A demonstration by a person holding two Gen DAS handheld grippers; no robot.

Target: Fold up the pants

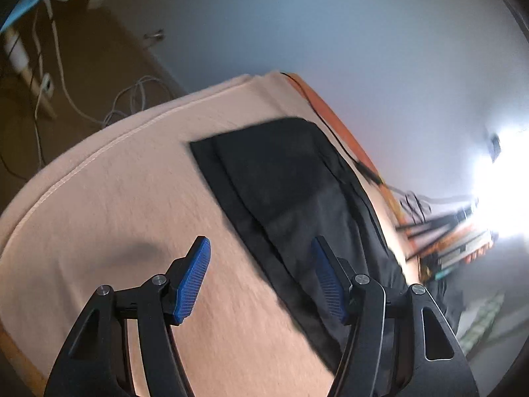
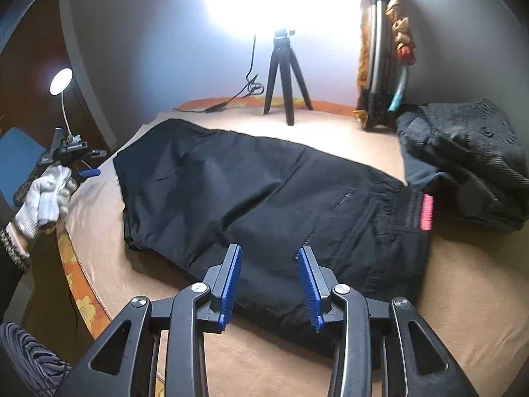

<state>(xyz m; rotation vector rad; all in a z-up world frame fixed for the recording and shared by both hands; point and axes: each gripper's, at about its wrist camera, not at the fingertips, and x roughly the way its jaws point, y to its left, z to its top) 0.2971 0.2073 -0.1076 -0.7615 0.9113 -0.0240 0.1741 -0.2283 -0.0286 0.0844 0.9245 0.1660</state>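
Two grippers up, both empty, and the biggest thing under me is the peach blanket (image 2: 347, 139) spread as a work surface, giving the cloth a flat, soft bed to fold on. On it lie the black pants (image 2: 264, 205), stretched across the middle, already doubled leg over leg by the look of it, waistband with its pink tag (image 2: 427, 211) off to the right and the cuffs out at the left edge. Behind that waistband sits a heap of dark clothes (image 2: 463, 165), touching or just overlapping the pants; I can't tell which. I'd guess it's the pile waiting or finished. At the back a small tripod (image 2: 286, 72) holds the lamp that floods the table. My right gripper (image 2: 269, 284) hovers over the near hem, jaws parted with nothing between them. My left gripper (image 1: 261, 278) has its jaws wider apart, hanging above the blanket beside the cuff end, one finger over the fabric edge, no cloth pinched. A gloved hand (image 2: 46, 195) shows at the left. To my eye, the next fold wants both grips re-taken first.
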